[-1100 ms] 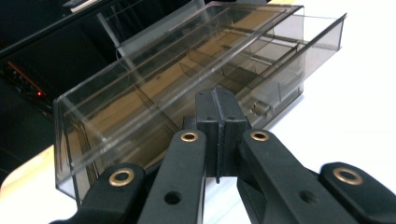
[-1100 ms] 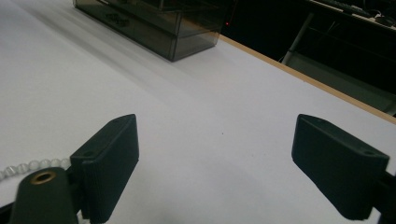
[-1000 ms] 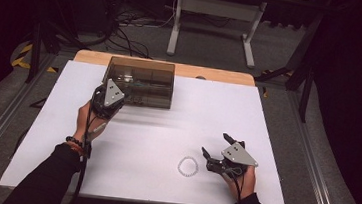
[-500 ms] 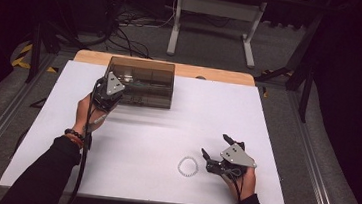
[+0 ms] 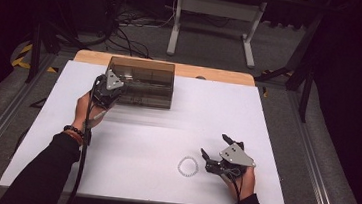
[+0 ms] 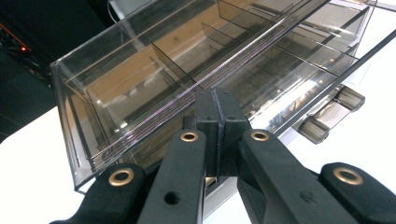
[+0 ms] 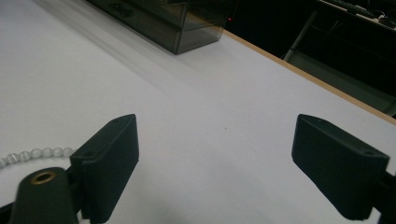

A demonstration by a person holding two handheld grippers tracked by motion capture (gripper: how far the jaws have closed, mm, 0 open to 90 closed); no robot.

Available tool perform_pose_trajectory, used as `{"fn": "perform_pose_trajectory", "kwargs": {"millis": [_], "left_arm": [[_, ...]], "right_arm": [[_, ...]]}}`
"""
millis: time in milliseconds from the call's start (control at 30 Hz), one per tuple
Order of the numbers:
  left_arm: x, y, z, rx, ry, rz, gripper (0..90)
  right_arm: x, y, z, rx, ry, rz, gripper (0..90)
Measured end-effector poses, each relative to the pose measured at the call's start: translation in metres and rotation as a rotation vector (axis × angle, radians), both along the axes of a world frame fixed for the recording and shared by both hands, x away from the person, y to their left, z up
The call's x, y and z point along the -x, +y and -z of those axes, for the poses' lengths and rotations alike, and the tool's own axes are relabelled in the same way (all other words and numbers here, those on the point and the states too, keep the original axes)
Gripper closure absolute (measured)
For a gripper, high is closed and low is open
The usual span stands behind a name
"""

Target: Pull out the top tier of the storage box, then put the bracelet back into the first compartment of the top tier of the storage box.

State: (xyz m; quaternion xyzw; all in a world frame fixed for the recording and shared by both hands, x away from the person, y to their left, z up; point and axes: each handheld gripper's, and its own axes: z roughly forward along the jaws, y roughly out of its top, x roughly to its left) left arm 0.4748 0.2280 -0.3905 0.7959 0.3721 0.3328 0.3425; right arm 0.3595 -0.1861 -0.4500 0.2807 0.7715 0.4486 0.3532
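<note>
Smoky clear plastic organiser box (image 5: 140, 81), divided into compartments, at the far edge of the white-covered bench (image 5: 166, 130), partly over the bare wooden strip behind the cover. Lid of the box (image 6: 196, 84) raised at a slant, with two clasps (image 6: 329, 114) along the front edge below it, as seen in the left gripper view.

Left hand-held gripper (image 5: 107, 87) pressed against the near left corner of the box, black jaws brought together and clamped on the thin front rim of the lid; rim edge running between the two pads (image 6: 208, 109) in the left gripper view. Left hand (image 5: 87, 109) wrapped around the gripper body just on the near side of the box, beaded bracelet at the wrist, dark sleeve behind, cable trailing back toward the near bench edge.

Right hand-held gripper (image 5: 214, 148) well apart from the box, toward the near right part of the bench, low over the white cover. Jaws spread wide, nothing between them but bare bench in the right gripper view (image 7: 215, 163). Grey three-cornered plate on top of it, right hand (image 5: 247, 176) behind.

Small loop of pale beads, a bracelet (image 5: 188, 166), flat on the cover, far from the box and just beside the right gripper's jaws, not touching; a few beads (image 7: 32, 154) visible past the one jaw in the right gripper view.
</note>
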Motion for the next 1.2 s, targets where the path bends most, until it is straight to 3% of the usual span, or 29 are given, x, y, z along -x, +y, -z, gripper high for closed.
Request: {"fn": "perform_pose_trajectory", "kwargs": {"millis": [167,333,533,667,767,1200], "left_arm": [[-0.004,-0.003,-0.003,-0.030,0.020,0.029,89.6],[-0.004,-0.005,-0.003,-0.013,0.052,0.022,89.7],[-0.004,-0.005,-0.006,-0.040,0.074,0.024,89.8],[-0.002,-0.006,-0.007,-0.013,0.100,0.018,89.8],[0.002,-0.006,-0.009,-0.038,0.121,0.021,89.8],[0.009,-0.005,-0.012,-0.042,0.174,0.040,89.8]], "right_arm": [[-0.001,-0.002,0.000,-0.001,0.007,0.002,15.5],[-0.001,-0.002,0.000,0.002,0.013,0.003,15.5],[0.002,0.001,0.001,0.016,0.027,0.004,15.5],[0.000,0.000,0.000,0.012,0.026,0.012,15.5],[0.002,0.000,-0.001,0.012,0.031,0.014,15.5],[0.005,-0.001,-0.003,0.045,0.016,0.022,15.4]]}}
